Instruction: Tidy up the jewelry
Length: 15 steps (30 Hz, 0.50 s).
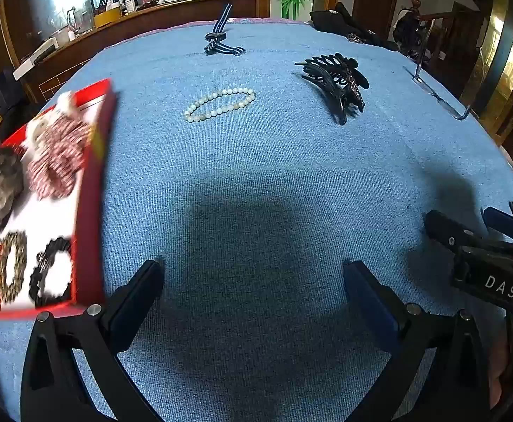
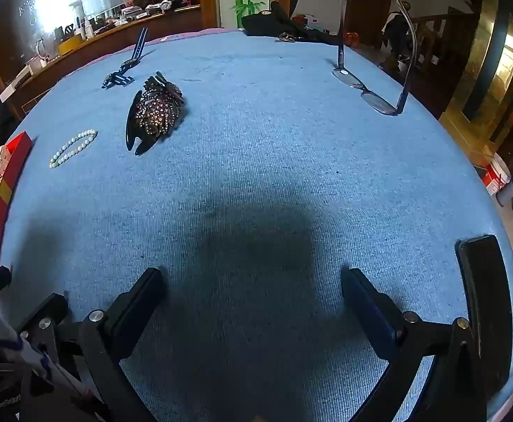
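A pale bead bracelet [image 1: 219,104] [image 2: 73,147] lies on the blue cloth [image 1: 256,183], right of a red box [image 1: 96,161] [image 2: 7,183] that holds scrunchies [image 1: 58,161] and several bracelets [image 1: 10,270]. A black rhinestone hair claw [image 1: 341,84] [image 2: 156,112] lies farther right. A striped watch [image 1: 221,37] [image 2: 126,70] sits at the back. My left gripper [image 1: 253,281] is open over bare cloth near the front edge, with nothing between its fingers. My right gripper [image 2: 253,288] [image 1: 467,235] is open too, beside the left one and likewise empty.
Glasses [image 2: 372,95] [image 1: 435,95] stand on the cloth at the right with their arms up. A black phone [image 2: 485,299] lies at the near right edge. A dark bag [image 1: 348,24] with keys [image 2: 285,38] rests at the far edge. A wooden counter [image 1: 133,21] runs behind.
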{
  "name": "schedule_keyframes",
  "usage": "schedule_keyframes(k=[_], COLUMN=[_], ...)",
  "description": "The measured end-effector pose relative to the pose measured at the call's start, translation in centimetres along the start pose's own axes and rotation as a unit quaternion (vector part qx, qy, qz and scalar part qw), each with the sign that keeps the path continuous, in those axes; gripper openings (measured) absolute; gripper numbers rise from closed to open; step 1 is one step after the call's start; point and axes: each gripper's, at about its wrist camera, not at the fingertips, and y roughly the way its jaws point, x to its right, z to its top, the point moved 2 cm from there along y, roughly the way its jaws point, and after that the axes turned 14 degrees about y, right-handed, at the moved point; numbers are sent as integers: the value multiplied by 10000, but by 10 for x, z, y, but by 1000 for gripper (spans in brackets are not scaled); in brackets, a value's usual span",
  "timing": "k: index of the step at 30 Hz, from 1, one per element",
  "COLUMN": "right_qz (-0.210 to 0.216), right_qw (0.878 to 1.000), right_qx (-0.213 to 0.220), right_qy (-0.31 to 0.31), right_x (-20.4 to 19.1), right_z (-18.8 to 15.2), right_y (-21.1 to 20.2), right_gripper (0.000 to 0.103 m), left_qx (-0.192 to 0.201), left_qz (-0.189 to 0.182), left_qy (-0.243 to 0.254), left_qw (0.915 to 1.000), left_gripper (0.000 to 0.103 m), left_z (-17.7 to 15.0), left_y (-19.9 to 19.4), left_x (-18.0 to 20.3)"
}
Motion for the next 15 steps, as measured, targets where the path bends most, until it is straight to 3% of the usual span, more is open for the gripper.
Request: schedule_keyframes(k=[15], right_qz=[49], right_qw=[10000], right_qx=[-11], right_qy=[50], right_x=[-1], right_z=[0], right_y=[0], right_gripper=[103], left_qx=[6], left_qz=[2], left_qy=[0], left_qw=[10000], left_gripper=[103], left_z=[0], left_y=[0], left_x=[0])
